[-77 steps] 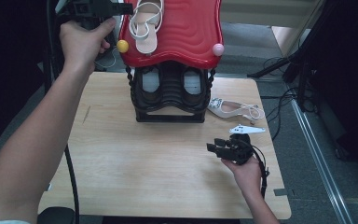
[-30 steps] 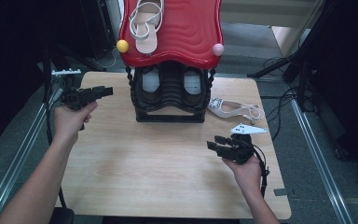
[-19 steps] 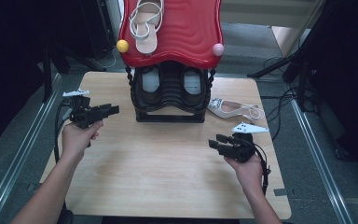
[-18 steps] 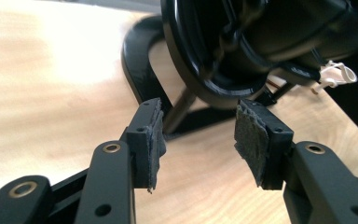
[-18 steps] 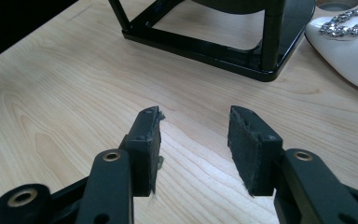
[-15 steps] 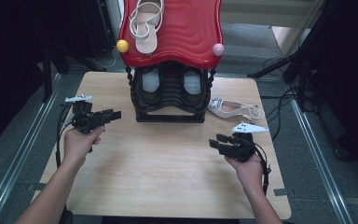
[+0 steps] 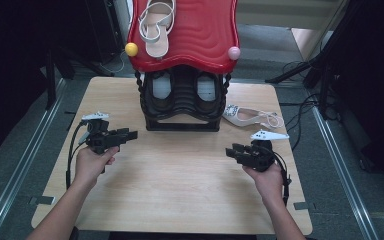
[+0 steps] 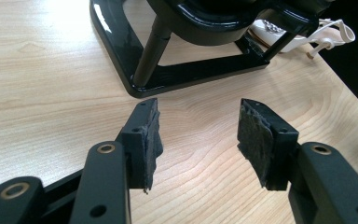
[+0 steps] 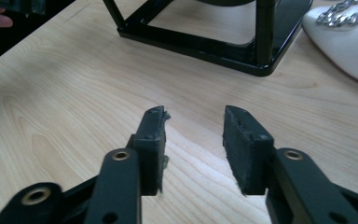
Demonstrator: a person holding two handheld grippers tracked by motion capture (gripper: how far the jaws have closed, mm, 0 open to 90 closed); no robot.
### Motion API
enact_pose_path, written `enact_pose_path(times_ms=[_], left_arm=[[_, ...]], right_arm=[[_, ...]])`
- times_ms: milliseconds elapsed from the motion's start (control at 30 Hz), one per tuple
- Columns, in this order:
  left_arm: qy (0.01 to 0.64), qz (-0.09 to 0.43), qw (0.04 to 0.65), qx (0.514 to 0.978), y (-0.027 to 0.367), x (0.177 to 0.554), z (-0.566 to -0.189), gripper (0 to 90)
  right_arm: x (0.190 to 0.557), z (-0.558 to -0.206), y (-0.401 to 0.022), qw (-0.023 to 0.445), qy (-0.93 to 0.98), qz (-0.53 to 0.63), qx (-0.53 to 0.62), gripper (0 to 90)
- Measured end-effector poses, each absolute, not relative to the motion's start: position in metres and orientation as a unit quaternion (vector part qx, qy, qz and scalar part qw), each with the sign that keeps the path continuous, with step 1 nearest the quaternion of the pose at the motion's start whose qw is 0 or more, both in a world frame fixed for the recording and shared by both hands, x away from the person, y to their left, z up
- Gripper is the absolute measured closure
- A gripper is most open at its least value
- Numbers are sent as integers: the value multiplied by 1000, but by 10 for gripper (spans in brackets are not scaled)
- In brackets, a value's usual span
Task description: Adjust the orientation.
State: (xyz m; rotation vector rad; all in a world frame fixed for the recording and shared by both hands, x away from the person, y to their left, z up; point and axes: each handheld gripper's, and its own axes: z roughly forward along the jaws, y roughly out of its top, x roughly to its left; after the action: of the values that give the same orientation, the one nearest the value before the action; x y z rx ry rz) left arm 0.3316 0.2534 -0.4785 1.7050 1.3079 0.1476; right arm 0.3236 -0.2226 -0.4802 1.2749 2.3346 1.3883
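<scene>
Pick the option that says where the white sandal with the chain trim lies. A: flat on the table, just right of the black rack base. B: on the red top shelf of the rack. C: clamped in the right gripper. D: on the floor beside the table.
A: the white sandal with the chain trim lies on the wooden table, beside the black rack base; the right gripper is open and holds nothing.

1 white sandal (image 7: 155, 30) atop red rack (image 7: 200, 35); another (image 7: 247, 116) on table (image 7: 180, 185).
</scene>
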Motion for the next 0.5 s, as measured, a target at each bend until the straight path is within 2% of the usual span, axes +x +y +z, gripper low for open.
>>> enact_pose_path(times_ms=[100, 200, 267, 500], left_arm=[[536, 62, 485, 688, 254, 329, -479, 493], [536, 69, 480, 691, 254, 327, -480, 491], [534, 72, 488, 687, 256, 326, -480, 491], [539, 66, 482, 688, 257, 326, -481, 477]], right_arm=[[326, -480, -227, 72, 770, 464, 431, 703], [331, -483, -234, 57, 769, 459, 441, 845], [338, -486, -240, 56, 765, 452, 456, 900], [354, -483, -256, 68, 745, 449, 489, 900]])
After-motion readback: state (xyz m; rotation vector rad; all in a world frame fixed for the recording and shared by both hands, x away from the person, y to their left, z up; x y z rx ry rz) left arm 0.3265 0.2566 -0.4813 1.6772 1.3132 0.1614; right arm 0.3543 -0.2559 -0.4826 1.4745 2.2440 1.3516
